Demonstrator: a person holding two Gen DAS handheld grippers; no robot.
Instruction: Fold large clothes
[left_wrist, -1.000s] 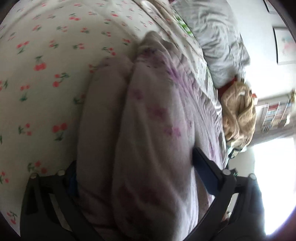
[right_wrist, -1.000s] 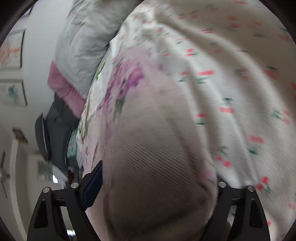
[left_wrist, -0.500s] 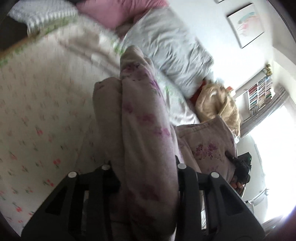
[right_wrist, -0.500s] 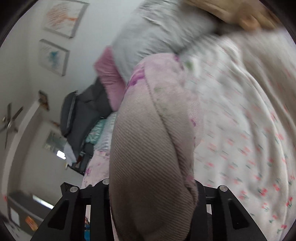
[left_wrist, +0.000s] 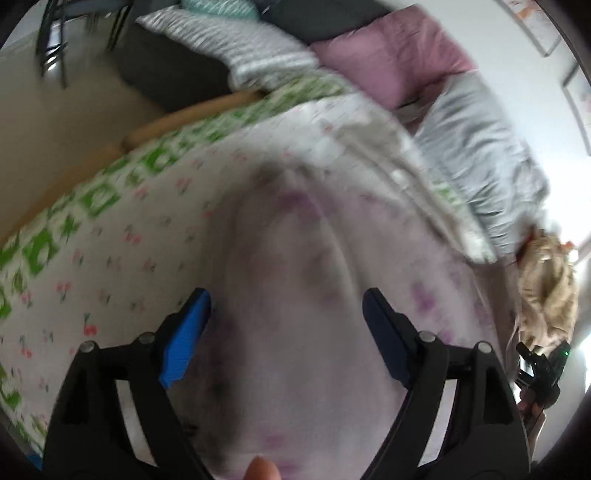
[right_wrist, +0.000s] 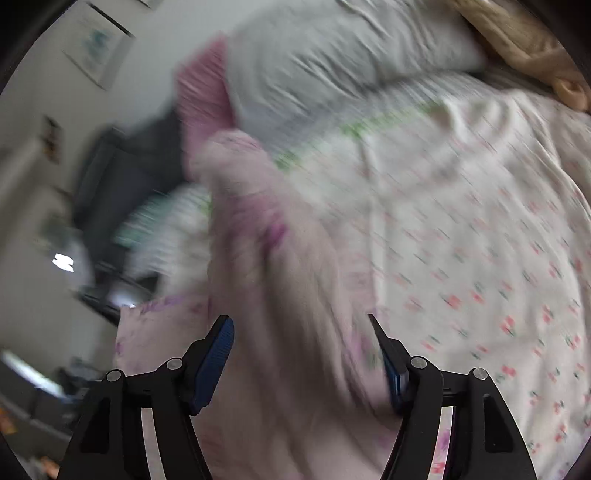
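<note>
Jaws of the left gripper (left_wrist: 284, 310) and the right gripper (right_wrist: 301, 338) have just been opening and stand wide, the pale pink flower-printed soft garment (left_wrist: 295, 280) loose between them on the cherry-print white bedsheet (left_wrist: 110, 258); release seems in hand, next needs a fresh grip for another fold.

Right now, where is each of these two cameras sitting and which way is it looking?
Left wrist: on the left gripper, looking down along its open fingers at the pale floral garment on the cherry-print bedspread; a fingertip shows at the bottom.
Right wrist: on the right gripper, angled down over the same garment; only its fingers show.
Shared: garment, bedspread, grey pillow, pink pillow.
</note>
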